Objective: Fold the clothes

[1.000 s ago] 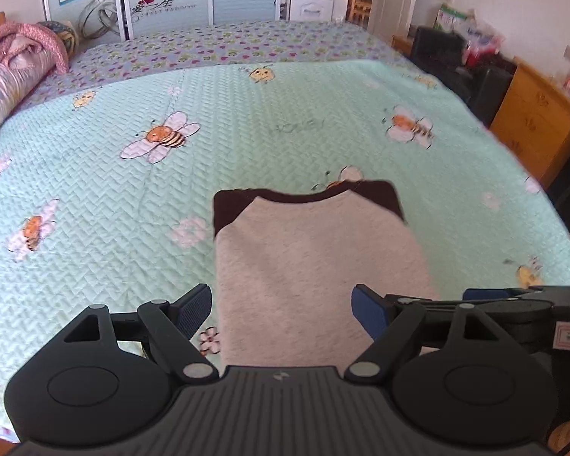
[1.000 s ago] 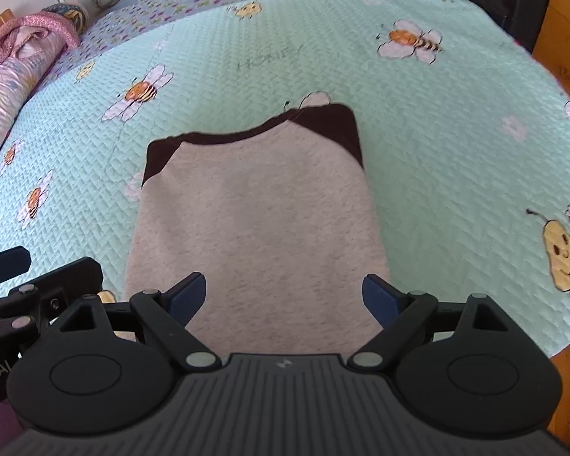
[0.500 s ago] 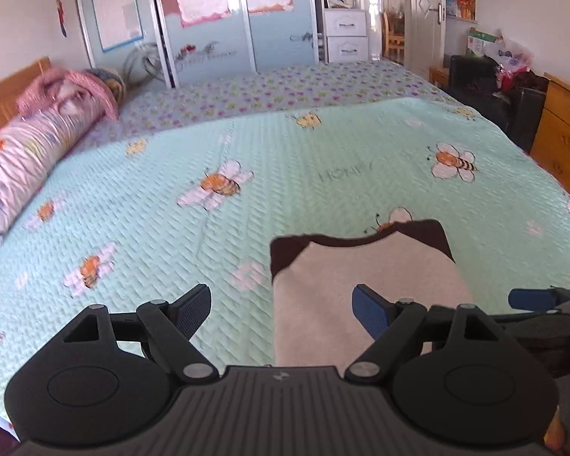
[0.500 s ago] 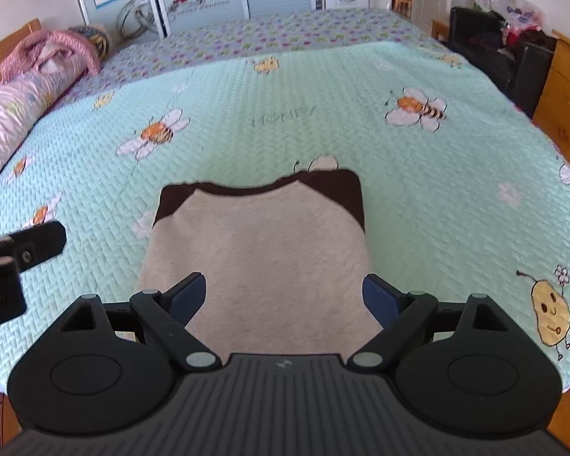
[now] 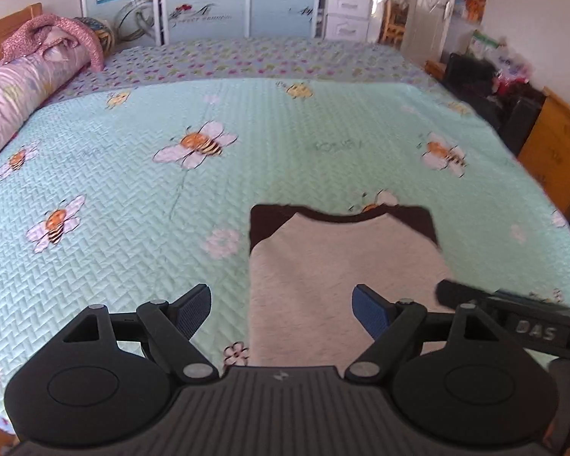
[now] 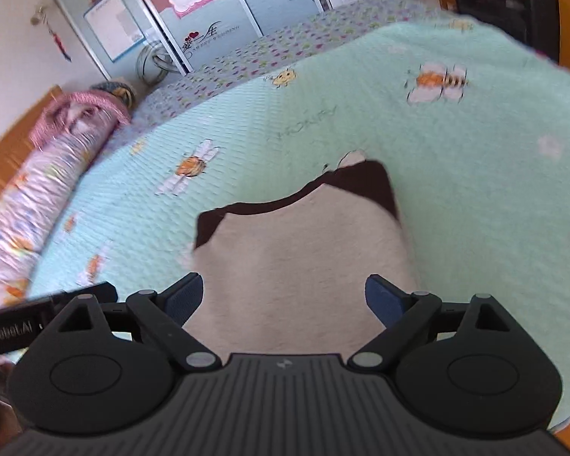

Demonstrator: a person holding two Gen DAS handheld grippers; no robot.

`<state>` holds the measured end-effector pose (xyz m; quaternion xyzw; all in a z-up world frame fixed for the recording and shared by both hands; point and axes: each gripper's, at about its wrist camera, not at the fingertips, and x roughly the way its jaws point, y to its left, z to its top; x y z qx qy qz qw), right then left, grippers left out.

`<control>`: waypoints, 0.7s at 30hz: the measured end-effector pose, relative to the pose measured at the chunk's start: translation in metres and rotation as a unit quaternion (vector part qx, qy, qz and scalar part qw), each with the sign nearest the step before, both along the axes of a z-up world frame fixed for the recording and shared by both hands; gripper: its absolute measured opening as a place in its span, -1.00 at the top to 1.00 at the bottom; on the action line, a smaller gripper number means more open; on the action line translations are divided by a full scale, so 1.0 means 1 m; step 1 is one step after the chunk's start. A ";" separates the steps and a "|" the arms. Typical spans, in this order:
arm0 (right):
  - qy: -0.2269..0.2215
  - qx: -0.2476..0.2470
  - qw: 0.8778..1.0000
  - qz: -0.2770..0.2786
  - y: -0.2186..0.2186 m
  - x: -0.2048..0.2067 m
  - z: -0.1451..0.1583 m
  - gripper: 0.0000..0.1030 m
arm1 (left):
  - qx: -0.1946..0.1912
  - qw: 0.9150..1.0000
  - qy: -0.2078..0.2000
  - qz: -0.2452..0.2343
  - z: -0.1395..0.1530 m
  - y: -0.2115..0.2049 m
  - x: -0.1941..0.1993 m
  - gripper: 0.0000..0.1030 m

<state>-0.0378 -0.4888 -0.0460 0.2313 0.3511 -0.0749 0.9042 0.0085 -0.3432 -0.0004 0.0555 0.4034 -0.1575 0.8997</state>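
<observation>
Grey folded shirt [image 5: 342,277] lies near us on open green quilt [image 5: 133,190], both our grippers [image 5: 281,306] [image 6: 283,294] spread empty, lifted higher than before.

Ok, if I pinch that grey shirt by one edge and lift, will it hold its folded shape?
Probably not. The grey shirt lies flat and thin on the quilt, so it looks soft and should droop. Its layers appear loose, so they may slide apart. It likely weighs little; both open grippers could support it better.
</observation>
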 end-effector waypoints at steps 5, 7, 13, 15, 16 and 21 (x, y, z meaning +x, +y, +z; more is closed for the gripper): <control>-0.012 0.010 1.000 0.014 0.001 0.001 0.002 -0.79 | -0.004 1.000 0.025 0.000 -0.011 0.006 0.007 -0.64; -0.019 0.068 0.998 0.006 -0.013 -0.003 -0.006 -0.79 | -0.039 0.998 0.047 -0.002 -0.017 0.016 0.014 -0.64; -0.054 0.163 0.985 -0.007 -0.047 -0.017 -0.025 -0.79 | -0.265 0.954 0.137 -0.022 -0.037 0.063 0.033 -0.63; -0.067 0.156 0.986 0.001 -0.052 -0.020 -0.027 -0.79 | -0.297 0.944 0.147 -0.003 -0.048 0.076 0.040 -0.64; -0.072 0.153 0.986 0.006 -0.054 -0.020 -0.028 -0.79 | -0.294 0.945 0.144 0.004 -0.052 0.080 0.043 -0.64; -0.099 0.137 0.985 0.030 -0.066 -0.024 -0.032 -0.80 | -0.329 0.931 0.161 -0.003 -0.077 0.102 0.055 -0.79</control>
